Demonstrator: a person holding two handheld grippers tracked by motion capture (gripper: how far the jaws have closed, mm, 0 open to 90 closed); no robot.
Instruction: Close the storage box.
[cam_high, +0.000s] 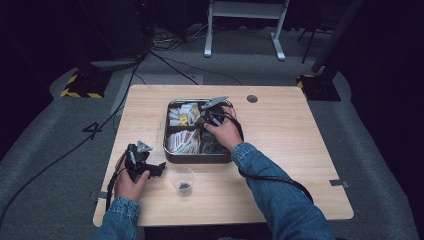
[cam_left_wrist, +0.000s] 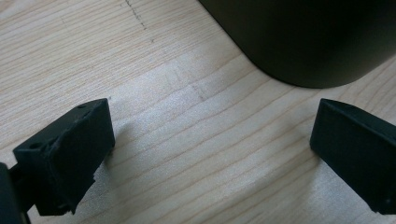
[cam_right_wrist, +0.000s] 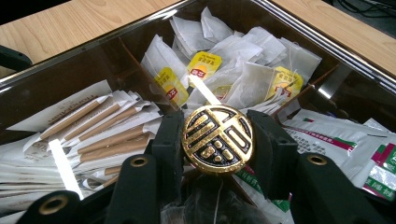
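Observation:
A dark metal box (cam_high: 165, 142) with divided compartments sits mid-table, under what looks like a clear lid. It holds tea bags (cam_right_wrist: 243, 60), brown sugar sticks (cam_right_wrist: 98, 135) and sachets (cam_right_wrist: 327, 140). A round gold knob (cam_right_wrist: 217, 149) stands over the middle of the box. My right gripper (cam_right_wrist: 215, 128) reaches in from the near side, a black jaw pressed against each side of the knob. My left gripper (cam_high: 159, 169) rests low on the table left of the box's near corner. In the left gripper view, this gripper (cam_left_wrist: 210, 140) stands open over bare wood.
A clear plastic cup (cam_high: 183, 181) with something dark at its bottom stands just in front of the box, right of my left gripper. The box's dark wall (cam_left_wrist: 303, 37) looms just beyond the left jaws. A round cable hole (cam_high: 252, 98) is at the table's far side.

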